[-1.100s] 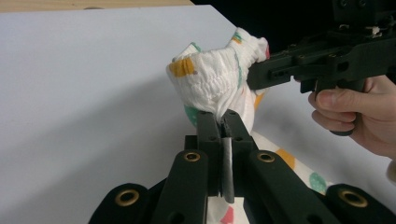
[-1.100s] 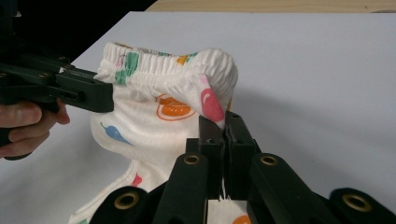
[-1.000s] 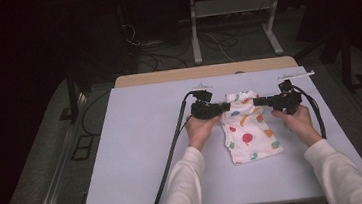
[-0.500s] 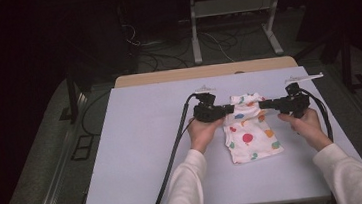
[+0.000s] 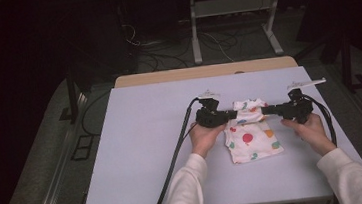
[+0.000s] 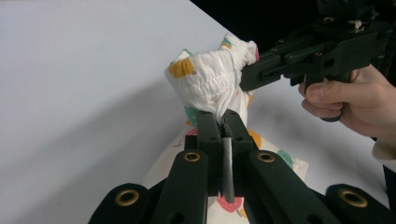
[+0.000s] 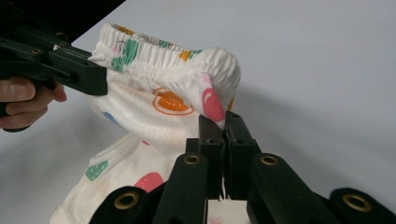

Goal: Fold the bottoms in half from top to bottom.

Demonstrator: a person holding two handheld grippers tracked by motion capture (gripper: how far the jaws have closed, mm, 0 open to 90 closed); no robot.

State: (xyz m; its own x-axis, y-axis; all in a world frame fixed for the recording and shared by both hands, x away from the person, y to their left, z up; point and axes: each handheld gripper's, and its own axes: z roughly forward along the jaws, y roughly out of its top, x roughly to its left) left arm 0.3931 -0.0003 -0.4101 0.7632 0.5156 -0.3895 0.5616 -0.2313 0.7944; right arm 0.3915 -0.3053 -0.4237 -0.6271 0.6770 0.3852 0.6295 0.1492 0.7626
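1. On the pale worktop (image 5: pixel 138 151) lies a small white garment (image 5: pixel 251 138) printed with coloured shapes. It sits right of the worktop's middle, between the person's two hands.
2. In the high view the left gripper (image 5: pixel 232 115) and the right gripper (image 5: pixel 265 110) point at each other across the garment's far end. Each one meets the cloth at an opposite side of that end.
3. That far end is gathered and raised off the surface. The near part of the garment lies flat, spread toward the person.
4. The left gripper view shows what the high view cannot: the left gripper's (image 6: pixel 223 116) jaws are pressed together on a pinch of white cloth, with a thin strip of fabric caught between them. Farther off in this view the right gripper (image 6: pixel 245 79) bites the other side of the bunched end, held by the person's right hand (image 6: pixel 355 100).
5. The right gripper view shows the right gripper's (image 7: pixel 225 122) jaws clamped on the cloth just below a pink mark. An elastic, ruffled hem (image 7: pixel 163 51) arches between the two grips. The left gripper (image 7: pixel 100 79) shows at the far side of it, with the fingers (image 7: pixel 28 100) of the left hand behind.
6. The high view alone shows the setting: white sleeves (image 5: pixel 187 192) coming in from the bottom edge, black cables (image 5: pixel 174 158) trailing from both grippers, and a wooden edge (image 5: pixel 206 71) at the worktop's far side.
7. Beyond the worktop stand a dark floor and a light metal frame (image 5: pixel 232 6).
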